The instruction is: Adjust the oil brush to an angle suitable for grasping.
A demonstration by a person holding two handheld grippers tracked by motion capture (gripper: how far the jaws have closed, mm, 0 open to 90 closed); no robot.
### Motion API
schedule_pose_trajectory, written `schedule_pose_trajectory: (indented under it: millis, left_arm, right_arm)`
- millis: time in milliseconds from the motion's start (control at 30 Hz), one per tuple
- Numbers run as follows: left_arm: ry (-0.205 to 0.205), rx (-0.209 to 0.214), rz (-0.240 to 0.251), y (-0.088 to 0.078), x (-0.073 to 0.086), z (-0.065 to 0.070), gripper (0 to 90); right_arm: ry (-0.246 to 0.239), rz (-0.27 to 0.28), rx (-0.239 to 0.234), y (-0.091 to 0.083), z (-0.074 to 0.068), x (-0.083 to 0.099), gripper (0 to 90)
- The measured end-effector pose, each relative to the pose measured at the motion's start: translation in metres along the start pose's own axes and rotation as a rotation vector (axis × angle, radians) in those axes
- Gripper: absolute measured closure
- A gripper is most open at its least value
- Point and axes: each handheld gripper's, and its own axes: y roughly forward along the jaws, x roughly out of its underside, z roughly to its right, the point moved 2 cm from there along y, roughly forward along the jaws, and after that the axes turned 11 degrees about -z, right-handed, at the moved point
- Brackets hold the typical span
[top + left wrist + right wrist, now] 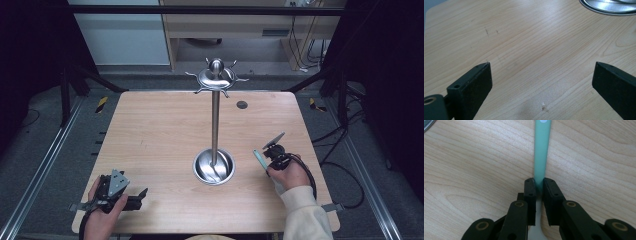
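A utensil with a pale teal handle [541, 150] is clamped between the jaws of my right gripper [539, 186]; the handle runs forward over the wood and has a small hole at its far end. A white part of it shows behind the jaws. From above, the right gripper [269, 161] hovers just right of the metal stand's base, the teal handle [259, 160] pointing toward the table's middle. My left gripper [141, 198] rests near the front left edge, open, with bare wood between its jaws [541, 75].
A tall metal stand [215, 120] rises from a round shiny base [214, 166] at the table's centre, with a ring of hooks [216, 78] at its top. The base's rim [609, 7] lies ahead of the left gripper. A small dark disc [242, 104] is set in the far tabletop.
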Motion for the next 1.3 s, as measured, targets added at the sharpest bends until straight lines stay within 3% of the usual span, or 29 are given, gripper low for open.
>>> schedule_pose_trajectory:
  millis: [267, 567, 633, 667, 700, 767, 900, 967, 1000, 1067, 1167, 1200, 1300]
  left_arm:
    - [0.003, 0.001, -0.001, 0.000, 0.000, 0.000, 2.3]
    - [0.003, -0.003, 0.000, 0.000, 0.000, 0.000, 2.3]
    - [0.004, -0.003, 0.001, -0.001, 0.000, 0.000, 2.3]
    - [0.004, -0.003, 0.001, -0.001, 0.000, 0.000, 2.3]
    - [0.004, -0.003, 0.001, 0.000, 0.000, 0.000, 2.4]
    - [0.004, -0.003, 0.001, -0.001, 0.000, 0.000, 2.3]
    - [0.003, -0.003, 0.001, -0.001, 0.000, 0.000, 2.4]
    - [0.004, -0.003, 0.001, -0.001, 0.000, 0.000, 2.3]
    - [0.004, -0.003, 0.001, -0.001, 0.000, 0.000, 2.3]
    - [0.002, -0.001, 0.003, -0.001, 0.000, 0.000, 2.3]
    - [0.002, -0.001, 0.003, -0.001, 0.000, -0.001, 2.3]
    - [0.003, -0.001, 0.001, -0.001, 0.000, -0.001, 2.4]
    - [0.000, -0.002, 0.004, -0.001, 0.001, -0.002, 2.3]
  right_arm:
    - [0.006, 0.010, -0.020, -0.002, 0.001, 0.001, 82.0]
    - [0.008, 0.080, -0.014, -0.020, 0.002, 0.004, 82.2]
    - [0.003, 0.142, -0.008, -0.032, 0.004, 0.006, 82.1]
    - [0.003, 0.142, -0.008, -0.032, 0.004, 0.006, 82.1]
    - [0.009, 0.192, -0.004, -0.041, 0.004, 0.008, 82.2]
    - [0.018, 0.215, -0.011, -0.047, 0.005, 0.009, 82.2]
    - [0.005, 0.360, -0.014, -0.071, 0.007, 0.014, 82.2]
    - [0.006, 0.375, -0.017, -0.074, 0.008, 0.015, 82.2]
    - [0.007, 0.416, -0.027, -0.082, 0.008, 0.018, 82.2]
    - [0.007, 0.432, -0.035, -0.086, 0.008, 0.019, 82.2]
    - [0.003, 0.490, -0.047, -0.098, 0.009, 0.023, 82.2]
    - [-0.001, 0.532, -0.058, -0.107, 0.008, 0.026, 82.2]
    - [-0.008, 0.576, -0.064, -0.118, 0.006, 0.030, 82.2]
